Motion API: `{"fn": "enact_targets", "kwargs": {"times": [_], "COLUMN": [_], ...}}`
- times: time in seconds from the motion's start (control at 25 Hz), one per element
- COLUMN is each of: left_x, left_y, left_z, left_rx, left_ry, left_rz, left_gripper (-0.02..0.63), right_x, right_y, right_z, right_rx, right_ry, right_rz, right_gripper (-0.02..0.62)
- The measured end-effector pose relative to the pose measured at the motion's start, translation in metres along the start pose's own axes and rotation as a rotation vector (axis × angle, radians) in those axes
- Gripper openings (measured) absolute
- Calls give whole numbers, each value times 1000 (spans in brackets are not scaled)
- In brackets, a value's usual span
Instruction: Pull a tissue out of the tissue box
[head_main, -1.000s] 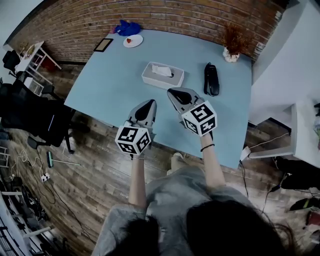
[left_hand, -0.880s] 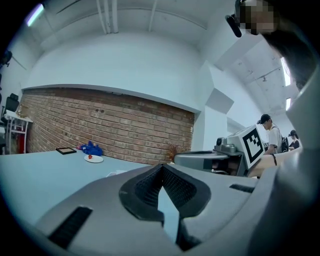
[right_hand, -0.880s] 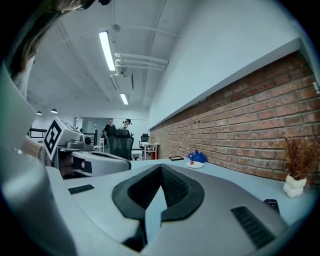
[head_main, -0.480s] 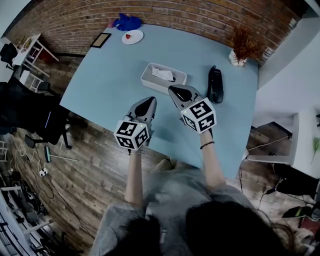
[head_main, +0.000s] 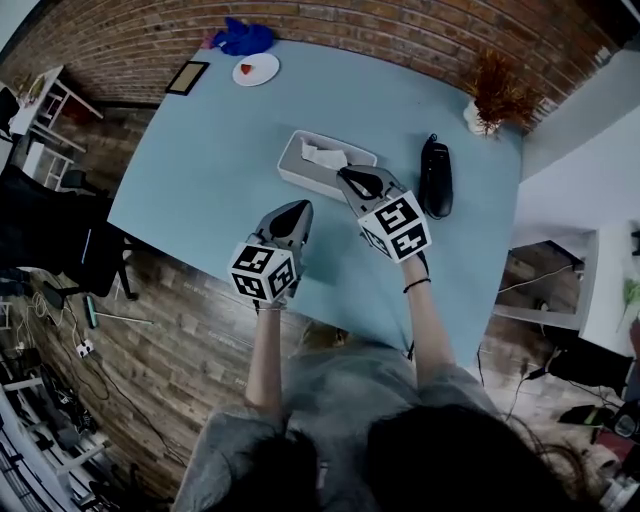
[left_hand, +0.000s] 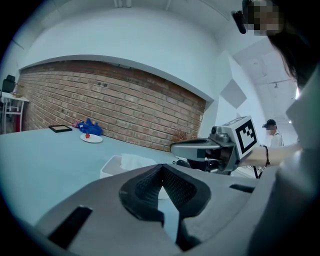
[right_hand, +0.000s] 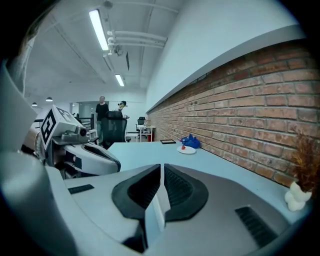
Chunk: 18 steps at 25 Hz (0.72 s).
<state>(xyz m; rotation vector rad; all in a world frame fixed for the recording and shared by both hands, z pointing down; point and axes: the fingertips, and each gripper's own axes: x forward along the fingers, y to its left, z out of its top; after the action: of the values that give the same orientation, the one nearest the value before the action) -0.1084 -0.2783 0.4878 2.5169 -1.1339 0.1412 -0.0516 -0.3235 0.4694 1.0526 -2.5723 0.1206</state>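
Observation:
A white tissue box (head_main: 300, 172) lies on the light blue table (head_main: 200, 170), with a crumpled white tissue (head_main: 325, 155) standing out of its top. My right gripper (head_main: 345, 175) is shut and empty, and its tip overlaps the box's near edge in the head view. My left gripper (head_main: 299, 206) is shut too, a little short of the box and left of the right one. The left gripper view shows the box (left_hand: 111, 166), the tissue (left_hand: 136, 161) and the right gripper (left_hand: 176, 148) beyond its own jaws. The left gripper (right_hand: 116, 161) appears at the left of the right gripper view.
A black handset-like object (head_main: 434, 178) lies right of the box. A dried plant in a white pot (head_main: 492, 95) stands at the far right corner. A plate (head_main: 254, 69), blue cloth (head_main: 240, 38) and dark frame (head_main: 187, 77) sit at the far left. Chairs (head_main: 60, 230) stand left of the table.
Both grippers have moved forward over the table toward the tissue box. The right tip now reaches the box's near edge. Both have stayed shut.

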Motion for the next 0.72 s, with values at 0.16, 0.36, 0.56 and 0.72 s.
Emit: {"fn": "enact_targets", "kwargs": {"times": [0.16, 0.36, 0.56, 0.72], "left_x": [8, 21, 31, 38], "left_y": [15, 29, 41, 48], "left_z": [-5, -9, -9, -12], "left_rx": [-21, -36, -52, -64], "left_ry": [14, 31, 38, 48], "left_rz": [7, 9, 15, 15], "left_gripper": [3, 3, 3, 3], "right_x": [17, 37, 58, 72], "right_y": [-10, -22, -35, -46], "right_z": [-8, -20, -31, -41], "right_rx": [-32, -35, -35, -37], "right_ry": [44, 84, 132, 180], "right_rz": [23, 49, 81, 95], "right_gripper": [35, 95, 160, 186]}}
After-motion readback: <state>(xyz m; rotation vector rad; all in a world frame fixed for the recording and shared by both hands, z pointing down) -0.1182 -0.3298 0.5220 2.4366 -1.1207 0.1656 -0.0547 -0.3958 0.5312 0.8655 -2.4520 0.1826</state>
